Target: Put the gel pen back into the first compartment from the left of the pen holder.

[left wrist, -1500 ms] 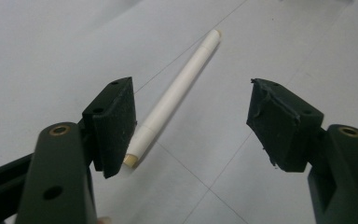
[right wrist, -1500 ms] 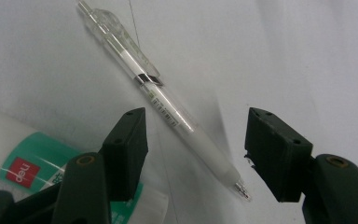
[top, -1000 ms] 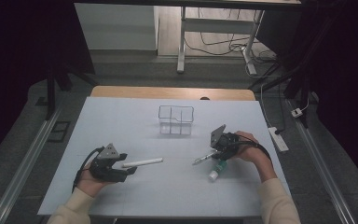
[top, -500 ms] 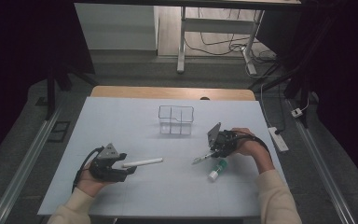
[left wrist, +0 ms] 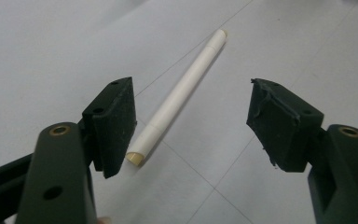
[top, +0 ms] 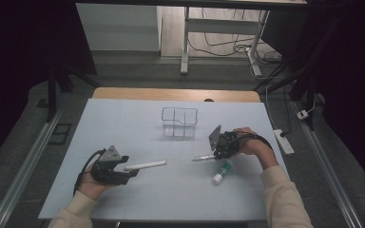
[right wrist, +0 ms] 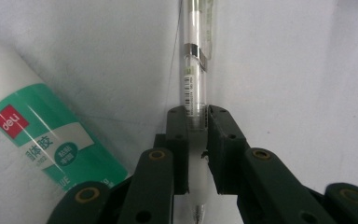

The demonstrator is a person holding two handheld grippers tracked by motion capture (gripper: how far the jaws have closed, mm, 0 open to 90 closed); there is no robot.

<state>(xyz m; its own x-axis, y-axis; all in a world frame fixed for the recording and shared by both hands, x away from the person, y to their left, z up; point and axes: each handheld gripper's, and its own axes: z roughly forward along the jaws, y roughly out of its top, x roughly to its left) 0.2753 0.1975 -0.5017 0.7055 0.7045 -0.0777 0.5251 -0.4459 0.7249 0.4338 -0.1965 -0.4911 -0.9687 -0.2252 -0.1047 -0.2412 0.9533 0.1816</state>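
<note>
A white pen (top: 145, 165) (left wrist: 182, 93) lies on the pale table, its near end between the jaws of my left gripper (top: 129, 172) (left wrist: 193, 121), which stands open around it without touching. My right gripper (top: 215, 155) (right wrist: 196, 126) is shut on a clear pen (top: 203, 157) (right wrist: 196, 60) that points left, low over the table. A green and white glue stick (top: 222, 172) (right wrist: 46, 140) lies on the table just beside and below the right gripper.
A small clear wire-framed box (top: 179, 122) with two compartments stands at the table's middle back. The table's wooden far edge (top: 176, 94) lies behind it. A white power strip (top: 283, 141) sits on the floor at the right.
My right gripper, holding the clear pen, has shifted slightly up and away from the glue stick. The left gripper and white pen have stayed still.
</note>
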